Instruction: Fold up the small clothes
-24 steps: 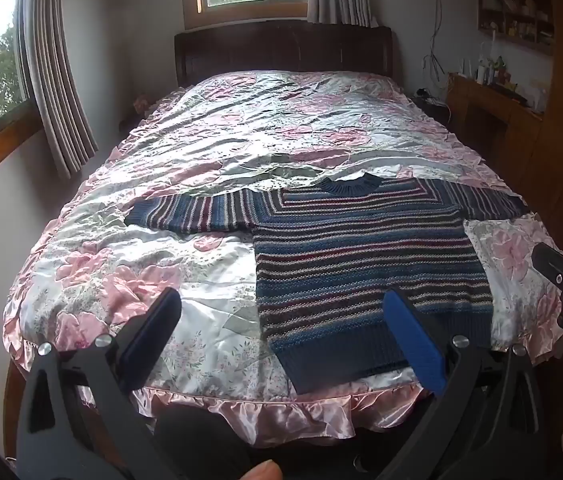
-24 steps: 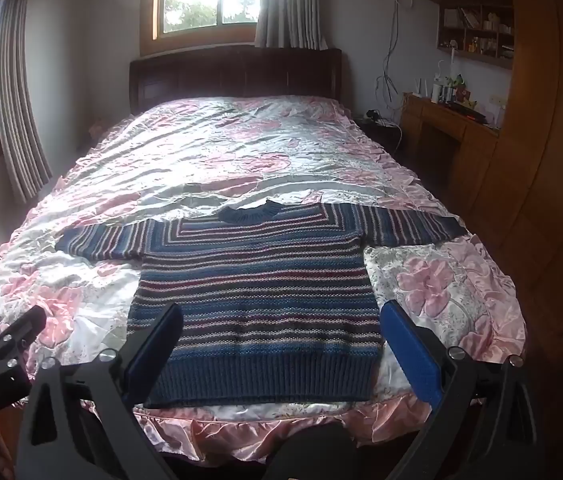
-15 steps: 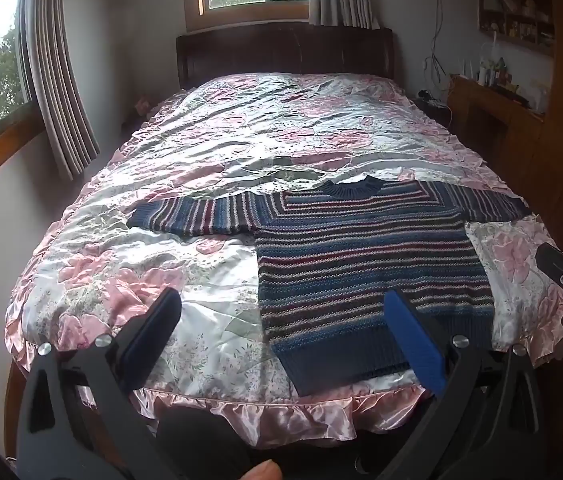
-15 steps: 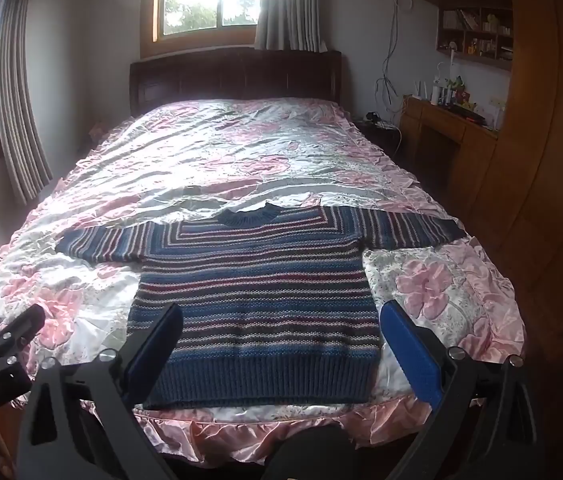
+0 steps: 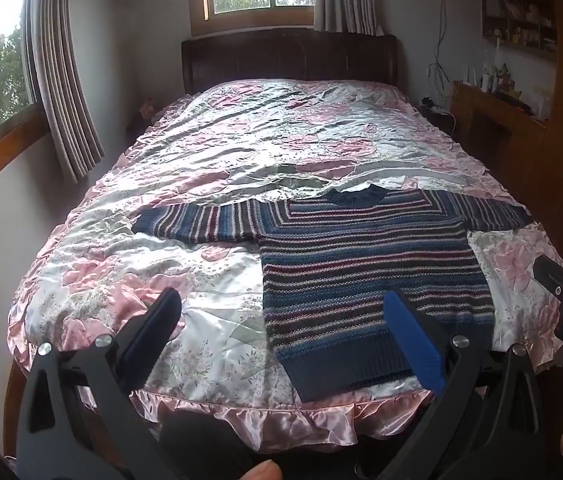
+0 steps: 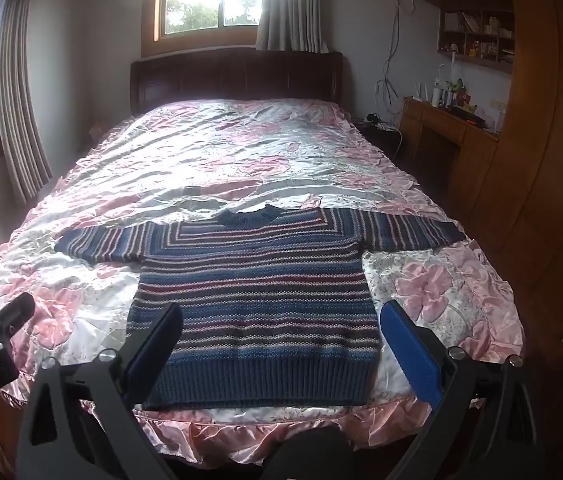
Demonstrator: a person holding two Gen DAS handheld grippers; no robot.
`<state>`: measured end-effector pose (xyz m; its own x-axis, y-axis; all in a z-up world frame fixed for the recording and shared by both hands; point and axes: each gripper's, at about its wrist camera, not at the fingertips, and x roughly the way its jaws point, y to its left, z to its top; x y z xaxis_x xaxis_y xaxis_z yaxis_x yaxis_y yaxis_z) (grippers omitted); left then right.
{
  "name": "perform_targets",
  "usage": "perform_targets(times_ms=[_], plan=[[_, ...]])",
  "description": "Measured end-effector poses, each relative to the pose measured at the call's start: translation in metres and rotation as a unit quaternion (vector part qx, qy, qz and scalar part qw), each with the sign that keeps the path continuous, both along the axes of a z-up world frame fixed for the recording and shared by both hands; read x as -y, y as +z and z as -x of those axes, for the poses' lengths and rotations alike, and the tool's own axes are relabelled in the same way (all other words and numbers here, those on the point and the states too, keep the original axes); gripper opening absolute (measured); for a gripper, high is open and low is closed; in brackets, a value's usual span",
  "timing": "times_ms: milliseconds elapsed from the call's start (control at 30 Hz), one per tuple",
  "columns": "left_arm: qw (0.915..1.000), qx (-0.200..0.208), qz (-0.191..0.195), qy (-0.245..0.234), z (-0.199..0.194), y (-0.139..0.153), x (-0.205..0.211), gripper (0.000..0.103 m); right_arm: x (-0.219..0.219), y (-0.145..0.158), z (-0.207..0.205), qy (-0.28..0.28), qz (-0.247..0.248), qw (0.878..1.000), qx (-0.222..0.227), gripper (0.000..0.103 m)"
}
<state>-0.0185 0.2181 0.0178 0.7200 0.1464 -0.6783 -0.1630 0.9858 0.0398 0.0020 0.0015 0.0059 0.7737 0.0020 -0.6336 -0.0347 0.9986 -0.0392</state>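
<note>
A small knitted sweater (image 5: 365,264) (image 6: 257,292) with blue, maroon and white stripes lies flat near the foot of the bed, both sleeves spread sideways and the collar pointing to the headboard. My left gripper (image 5: 281,320) hovers open above the foot edge, its right finger over the sweater's hem and left finger over bare cover. My right gripper (image 6: 281,332) hovers open over the sweater's lower half, nothing between its fingers. Each gripper shows at the edge of the other's view.
The bed (image 6: 241,152) has a shiny pink floral cover with a ruffled edge and a dark wooden headboard (image 5: 289,56). Curtains (image 5: 61,80) and windows stand at the left and back. A wooden desk and shelves (image 6: 457,128) with small items line the right wall.
Both grippers have drifted slightly forward toward the bed. The sweater has not moved and both grippers stay open.
</note>
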Motion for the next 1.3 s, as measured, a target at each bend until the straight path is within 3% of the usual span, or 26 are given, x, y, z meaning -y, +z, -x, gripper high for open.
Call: perform_targets(times_ms=[1300], plan=[[1.0,-0.002,0.0,0.006,-0.005,-0.005,-0.003,0.1,0.003,-0.009,-0.005,0.002,-0.005,1.0,-0.006,0.099]])
